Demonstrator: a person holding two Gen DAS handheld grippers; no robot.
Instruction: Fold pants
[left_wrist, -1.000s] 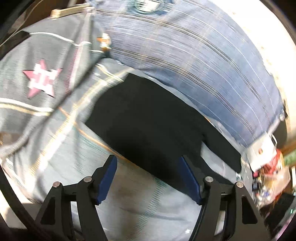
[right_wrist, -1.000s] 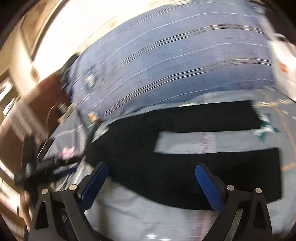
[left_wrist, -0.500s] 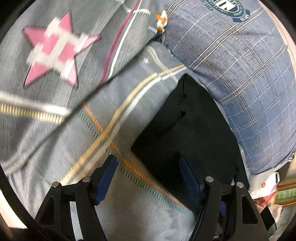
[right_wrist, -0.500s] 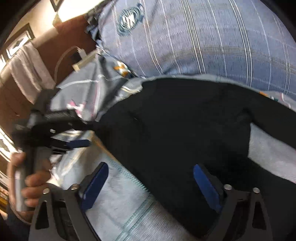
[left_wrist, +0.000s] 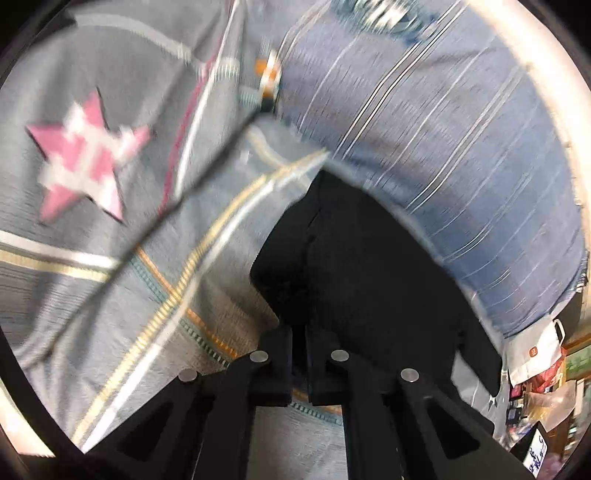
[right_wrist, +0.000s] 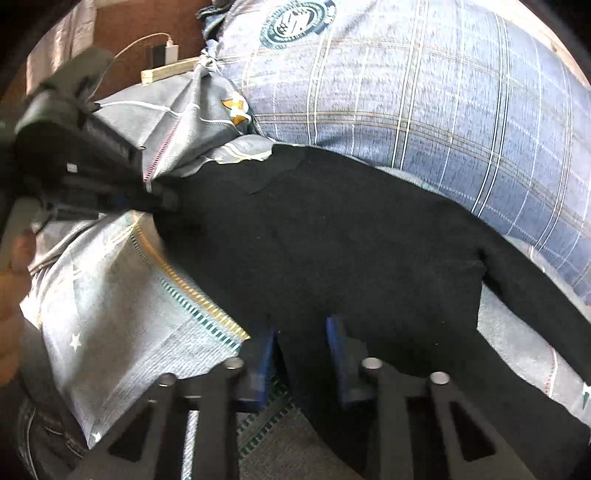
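The black pants (left_wrist: 369, 277) lie spread flat on a grey bed sheet (left_wrist: 147, 302). In the left wrist view my left gripper (left_wrist: 299, 332) is shut on the near corner of the pants, and black cloth runs into its closed fingers. The right wrist view shows the pants (right_wrist: 351, 240) stretching right, one leg trailing to the far right. My right gripper (right_wrist: 301, 339) is closing. Its blue pads (right_wrist: 338, 354) straddle the near edge of the pants with a gap still showing. The left gripper (right_wrist: 162, 195) appears at the pants' left corner, held by a hand (right_wrist: 14, 277).
A bulky blue plaid duvet (right_wrist: 443, 110) lies just behind the pants. A grey pillow with a pink star (left_wrist: 85, 162) sits to the left. A power strip with a charger (right_wrist: 166, 70) rests beyond the pillow. Bags and clutter (left_wrist: 535, 354) stand past the bed's right side.
The left jaws have gone from wide to shut on the pants' corner. The right jaws have narrowed sharply around the near pants edge, and that gripper has dropped closer to the cloth.
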